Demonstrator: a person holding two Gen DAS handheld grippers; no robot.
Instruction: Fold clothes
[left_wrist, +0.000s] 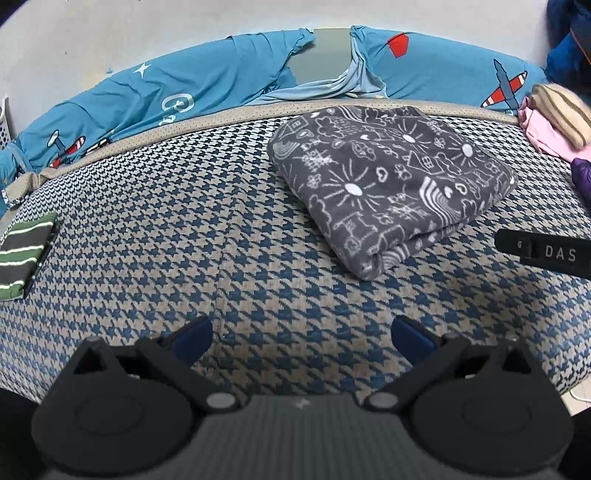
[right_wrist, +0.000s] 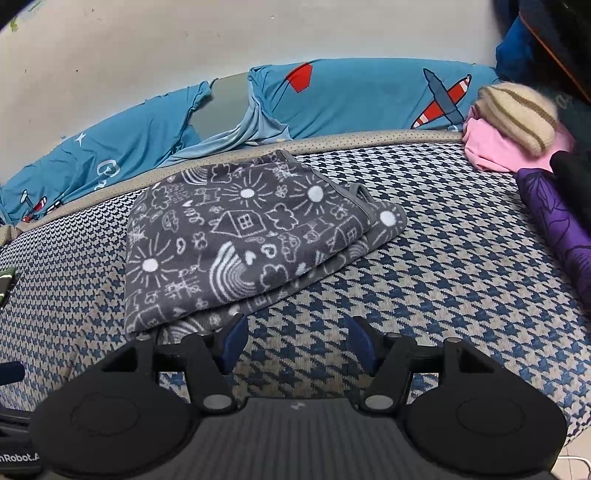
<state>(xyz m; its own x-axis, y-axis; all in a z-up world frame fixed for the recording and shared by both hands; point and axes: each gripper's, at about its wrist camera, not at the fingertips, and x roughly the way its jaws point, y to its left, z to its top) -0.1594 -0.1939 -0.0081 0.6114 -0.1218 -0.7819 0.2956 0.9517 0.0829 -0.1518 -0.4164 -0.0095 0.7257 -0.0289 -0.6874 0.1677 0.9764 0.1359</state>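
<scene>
A grey cloth with white doodle drawings (left_wrist: 391, 184) lies folded on the houndstooth bed cover (left_wrist: 184, 258). My left gripper (left_wrist: 301, 336) stands open over bare cover, below and left of the cloth, with nothing between its blue pads. In the right wrist view the same folded cloth (right_wrist: 243, 236) lies ahead and to the left. My right gripper (right_wrist: 295, 339) is open just off the cloth's near edge, its left pad (right_wrist: 233, 341) close to the hem, and nothing sits between the pads. The right gripper's finger (left_wrist: 546, 253) shows at the right edge of the left wrist view.
A folded green-striped garment (left_wrist: 26, 254) lies at the left. A pile with a beige striped knit (right_wrist: 517, 114), pink cloth (right_wrist: 495, 147) and purple cloth (right_wrist: 557, 229) sits at the right. Blue airplane-print bedding (right_wrist: 369, 96) runs along the wall behind.
</scene>
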